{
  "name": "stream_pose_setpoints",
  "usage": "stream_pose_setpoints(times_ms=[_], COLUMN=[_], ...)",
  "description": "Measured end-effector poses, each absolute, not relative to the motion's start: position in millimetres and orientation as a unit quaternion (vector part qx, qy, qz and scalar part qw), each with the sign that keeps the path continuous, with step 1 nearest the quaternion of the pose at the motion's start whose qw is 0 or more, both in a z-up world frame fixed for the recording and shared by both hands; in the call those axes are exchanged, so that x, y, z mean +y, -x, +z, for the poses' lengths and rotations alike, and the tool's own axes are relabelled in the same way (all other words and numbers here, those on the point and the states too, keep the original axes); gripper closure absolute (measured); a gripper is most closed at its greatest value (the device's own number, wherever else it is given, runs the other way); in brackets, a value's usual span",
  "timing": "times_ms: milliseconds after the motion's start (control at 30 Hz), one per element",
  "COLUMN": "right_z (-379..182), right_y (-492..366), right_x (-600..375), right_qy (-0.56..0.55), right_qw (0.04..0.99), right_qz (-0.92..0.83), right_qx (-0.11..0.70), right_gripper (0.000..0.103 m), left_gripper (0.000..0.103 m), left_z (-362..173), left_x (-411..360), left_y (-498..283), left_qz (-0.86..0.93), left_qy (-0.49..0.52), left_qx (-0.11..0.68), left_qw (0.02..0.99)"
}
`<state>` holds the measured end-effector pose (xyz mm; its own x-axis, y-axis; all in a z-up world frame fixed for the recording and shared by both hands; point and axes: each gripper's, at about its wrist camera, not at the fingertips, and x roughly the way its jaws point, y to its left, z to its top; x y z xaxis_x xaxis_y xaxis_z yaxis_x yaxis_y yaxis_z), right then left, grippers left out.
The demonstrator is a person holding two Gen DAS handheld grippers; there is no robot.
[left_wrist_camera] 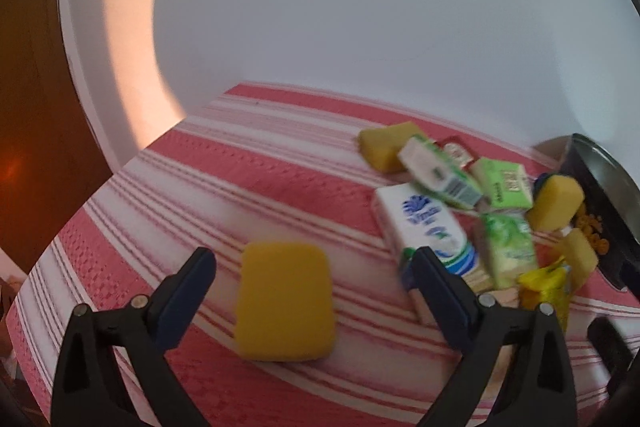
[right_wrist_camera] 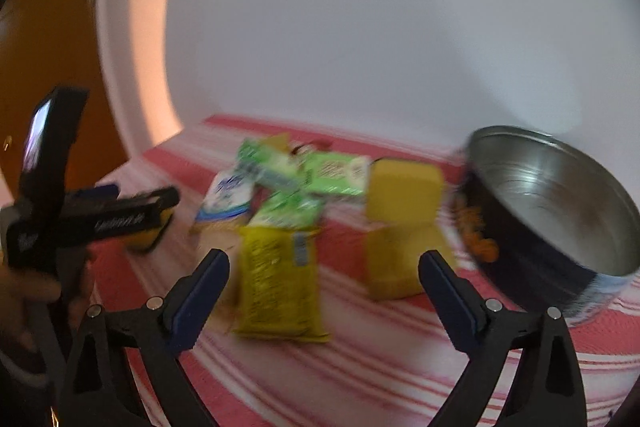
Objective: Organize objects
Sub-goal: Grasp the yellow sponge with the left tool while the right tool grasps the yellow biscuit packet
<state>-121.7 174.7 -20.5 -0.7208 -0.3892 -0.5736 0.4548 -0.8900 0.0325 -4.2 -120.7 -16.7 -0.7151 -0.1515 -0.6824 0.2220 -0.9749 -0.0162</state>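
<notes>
**Yellow sponge framed by wide left fingers, clutter beside the tin**

Yellow and soft-looking, the lone sponge [left_wrist_camera: 284, 303] lies flat on the red-and-white striped cloth of the table [left_wrist_camera: 224, 163], well apart from the round metal tin [right_wrist_camera: 560, 211] and on the far side of the clutter from it. The left gripper [left_wrist_camera: 312, 283] hangs over the sponge with its fingers [left_wrist_camera: 188, 291] spread wide, one on each side, touching nothing.

Between the sponge and the tin sits a heap: a white-and-blue tissue pack [left_wrist_camera: 424, 223], green packets [left_wrist_camera: 508, 251], more yellow sponges [left_wrist_camera: 556, 203] and a yellow snack bag [right_wrist_camera: 276, 287]. The tin stands empty at the edge of the heap, tilted in this view.

The right gripper [right_wrist_camera: 324, 287] is also wide open and empty, aimed at the gap between the snack bag and a yellow sponge [right_wrist_camera: 404, 219] just beside the tin.

I judge the lone sponge light, squashy and grippy; it should be pinched across its short sides, and it will compress before it slips. The snack bag looks crinkly and slick, best taken across its middle.
</notes>
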Motion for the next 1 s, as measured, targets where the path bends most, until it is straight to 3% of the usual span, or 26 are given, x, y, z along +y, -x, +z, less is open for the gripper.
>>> stream_pose_setpoints(times_ms=[167, 233, 300, 433, 500, 567, 767, 1000], right_z=[-38, -44, -52, -61, -61, -61, -39, -12], right_y=[135, 139, 142, 147, 146, 143, 129, 122], right_x=[154, 147, 140, 142, 144, 146, 156, 176], right_qy=[-0.356, -0.375, -0.39, -0.416, -0.414, -0.411, -0.349, -0.286], right_qw=[0.234, 0.235, 0.23, 0.237, 0.237, 0.239, 0.229, 0.191], right_qz=[-0.903, -0.894, -0.888, -0.875, -0.876, -0.877, -0.906, -0.937], right_qx=[0.056, 0.063, 0.079, 0.071, 0.067, 0.065, 0.067, 0.058], right_gripper=[0.009, 0.023, 0.029, 0.049, 0.05, 0.051, 0.051, 0.051], left_gripper=[0.009, 0.013, 0.013, 0.029, 0.035, 0.05, 0.05, 0.05], left_z=[-30, -36, -41, -50, -50, -49, -43, -8], left_x=[-130, -130, -132, -133, -131, -128, -129, -106], left_y=[10, 14, 17, 21, 21, 20, 13, -4], left_qz=[-0.912, -0.906, -0.901, -0.892, -0.894, -0.896, -0.907, -0.939], left_qy=[-0.393, -0.407, -0.418, -0.435, -0.433, -0.428, -0.405, -0.329], left_qx=[0.055, 0.056, 0.061, 0.066, 0.063, 0.061, 0.093, 0.069], left_qw=[0.102, 0.099, 0.102, 0.102, 0.1, 0.096, 0.072, 0.065])
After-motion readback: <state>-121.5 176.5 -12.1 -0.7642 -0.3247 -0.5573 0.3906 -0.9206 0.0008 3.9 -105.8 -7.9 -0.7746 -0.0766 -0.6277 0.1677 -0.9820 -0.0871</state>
